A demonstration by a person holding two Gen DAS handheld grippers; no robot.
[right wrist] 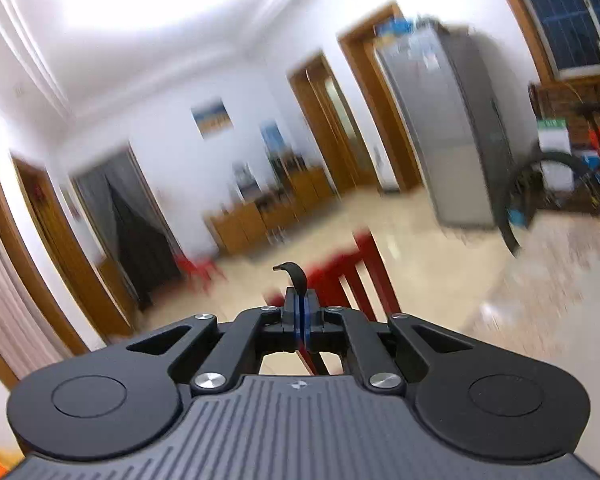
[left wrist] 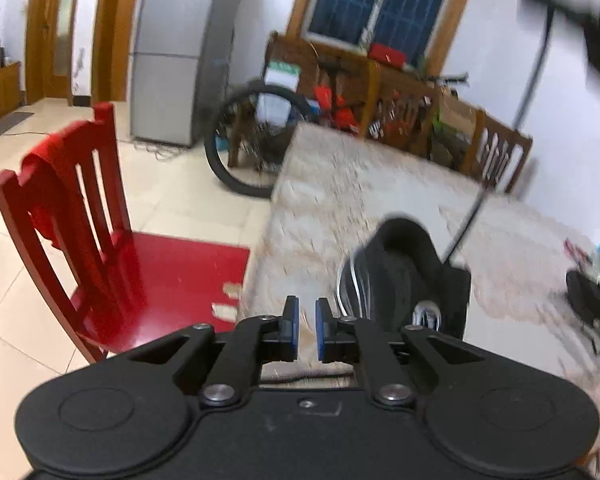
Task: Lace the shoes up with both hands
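Note:
A black shoe with white side stripes stands on the beige tablecloth, just ahead and to the right of my left gripper. That gripper's blue pads stand almost together, and I see nothing between them. A black lace runs taut from the shoe up to the top right corner, where a blurred dark shape shows. In the right wrist view my right gripper is shut on the lace, whose curled black end sticks out above the fingertips. It points out across the room, and the shoe is not in that view.
A red wooden chair stands left of the table. A second dark shoe lies at the table's right edge. A bicycle wheel, a grey fridge and cluttered wooden shelves stand behind.

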